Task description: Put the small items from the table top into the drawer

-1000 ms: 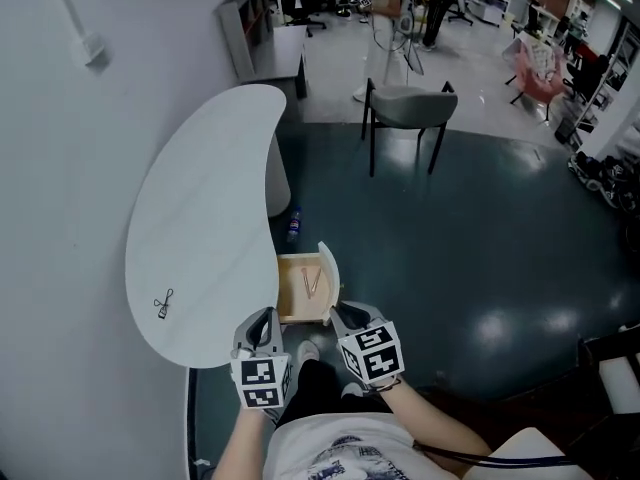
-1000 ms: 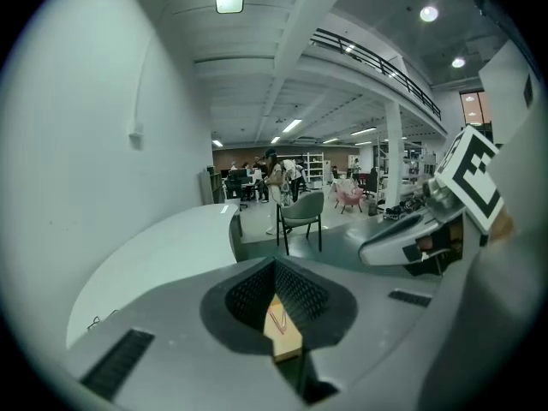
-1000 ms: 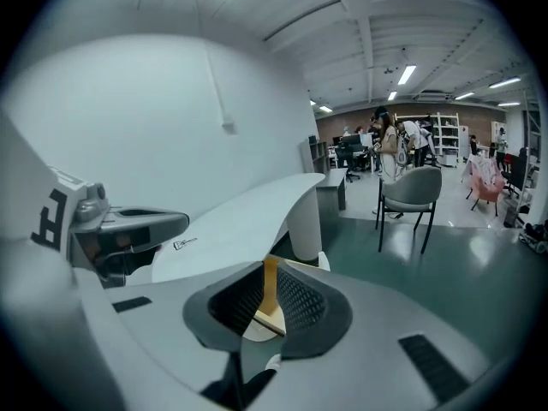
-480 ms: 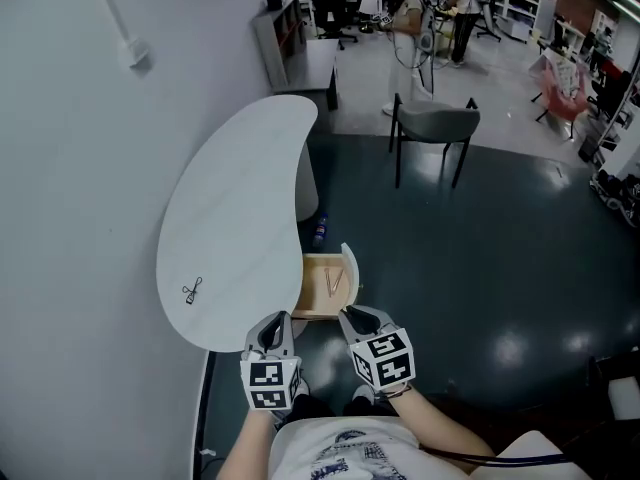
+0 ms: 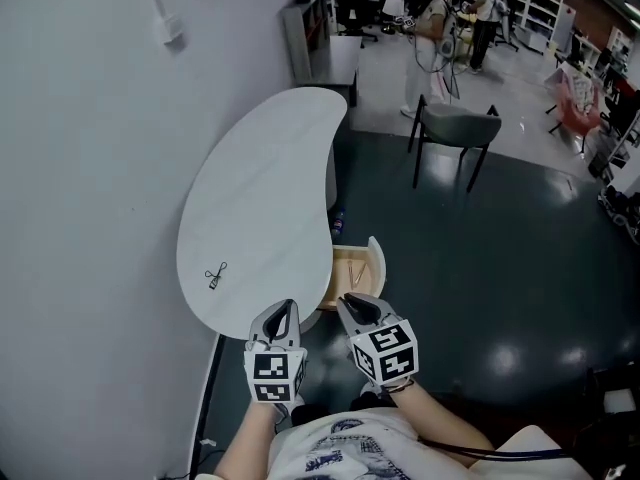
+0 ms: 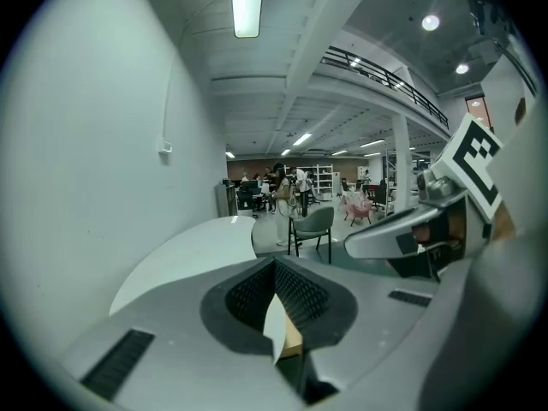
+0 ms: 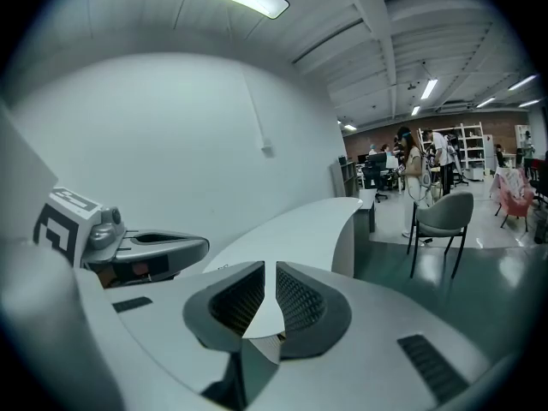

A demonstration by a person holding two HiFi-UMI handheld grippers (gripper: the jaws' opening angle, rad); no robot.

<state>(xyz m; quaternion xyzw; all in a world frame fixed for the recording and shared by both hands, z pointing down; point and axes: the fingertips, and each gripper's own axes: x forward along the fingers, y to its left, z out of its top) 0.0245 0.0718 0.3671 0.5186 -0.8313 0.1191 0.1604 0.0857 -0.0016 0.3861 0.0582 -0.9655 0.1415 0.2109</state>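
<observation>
Both tongs have come up and forward over the last second, and the whole scene has slid to the right in the head view as the camera turned. I now see the left gripper (image 5: 283, 311) with its tips over the near edge of the white table (image 5: 270, 188), and the right gripper (image 5: 352, 303) just beside it, its tips at the near end of the open drawer (image 5: 375, 265).

On the left gripper view the jaws are clenched together at the tips and carry nothing. On the right gripper view a narrow slit shows between the pads; those jaws have just been closing a little, and nothing sits between them either.

I find the binder clip (image 5: 215, 276) lying on the table top near its left edge, close to the wall (image 5: 90, 218), to the left of and a little beyond the left gripper. It is apart from both grippers. The drawer stands pulled out from under the table's right side, and a couple of thin wooden sticks (image 5: 352, 273) lie on its floor. Far off, a grey chair (image 5: 455, 126) stands on the dark floor.
</observation>
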